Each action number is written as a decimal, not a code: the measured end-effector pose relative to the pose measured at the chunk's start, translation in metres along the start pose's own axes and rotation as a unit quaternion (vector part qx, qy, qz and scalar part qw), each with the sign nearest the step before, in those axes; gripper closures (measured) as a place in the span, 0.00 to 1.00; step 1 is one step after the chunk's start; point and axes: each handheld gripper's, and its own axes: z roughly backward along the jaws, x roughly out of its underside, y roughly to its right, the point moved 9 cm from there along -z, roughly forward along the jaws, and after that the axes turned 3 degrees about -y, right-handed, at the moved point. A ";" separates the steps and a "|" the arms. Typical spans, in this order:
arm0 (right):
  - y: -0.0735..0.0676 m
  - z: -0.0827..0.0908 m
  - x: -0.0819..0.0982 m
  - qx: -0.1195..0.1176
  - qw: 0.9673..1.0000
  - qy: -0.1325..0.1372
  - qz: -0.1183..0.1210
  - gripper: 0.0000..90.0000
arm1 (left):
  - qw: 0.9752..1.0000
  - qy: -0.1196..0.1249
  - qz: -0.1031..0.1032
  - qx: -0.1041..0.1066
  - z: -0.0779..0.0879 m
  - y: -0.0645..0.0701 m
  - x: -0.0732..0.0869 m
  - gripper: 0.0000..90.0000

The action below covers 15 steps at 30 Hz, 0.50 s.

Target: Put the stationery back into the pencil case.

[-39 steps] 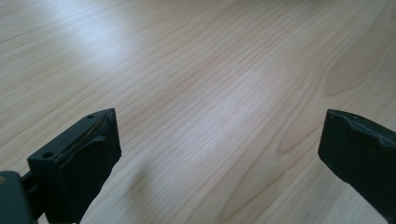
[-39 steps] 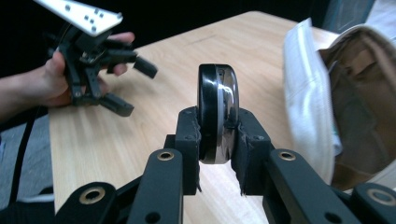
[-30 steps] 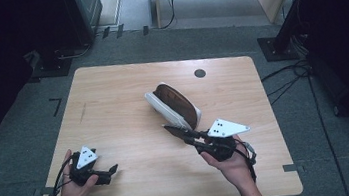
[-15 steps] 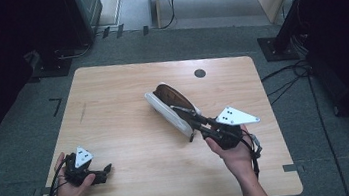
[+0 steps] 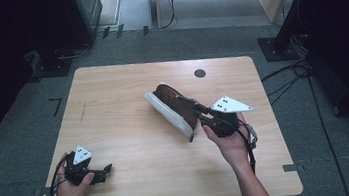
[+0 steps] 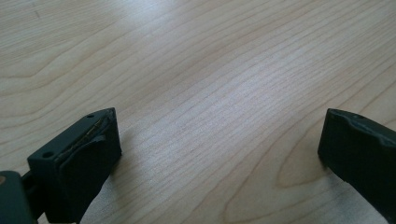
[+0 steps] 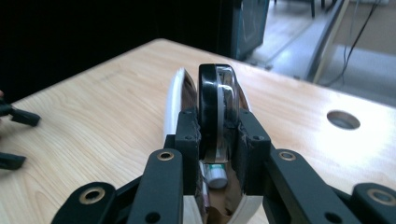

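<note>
A white oval case (image 5: 166, 111) with a brown lining lies open in the middle of the wooden table (image 5: 112, 100). My right gripper (image 5: 186, 102) reaches over it from the right. Its jaws are shut on a black rounded object with a silvery band (image 7: 217, 105), held upright over the case (image 7: 173, 100). A small white cylinder with a green label (image 7: 215, 175) lies inside the case under the right gripper (image 7: 217, 137). My left gripper (image 5: 104, 169) rests near the front left edge, open, with bare wood between its pads (image 6: 88, 158).
A round cable hole (image 5: 199, 73) sits in the table's far side, right of centre. Black stands and cables cover the floor around the table, and a pale cabinet stands at the back. The left gripper's jaws (image 7: 14, 135) show at the far left.
My right gripper has moved forward from the case's near end to over the open case, carrying the black object. The left hand has drawn slightly back toward the front left corner.
</note>
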 end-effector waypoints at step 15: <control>0.014 -0.038 0.009 0.008 0.997 -0.079 -0.011 0.82 | 1.000 0.001 -0.003 0.002 0.000 0.001 0.000 0.00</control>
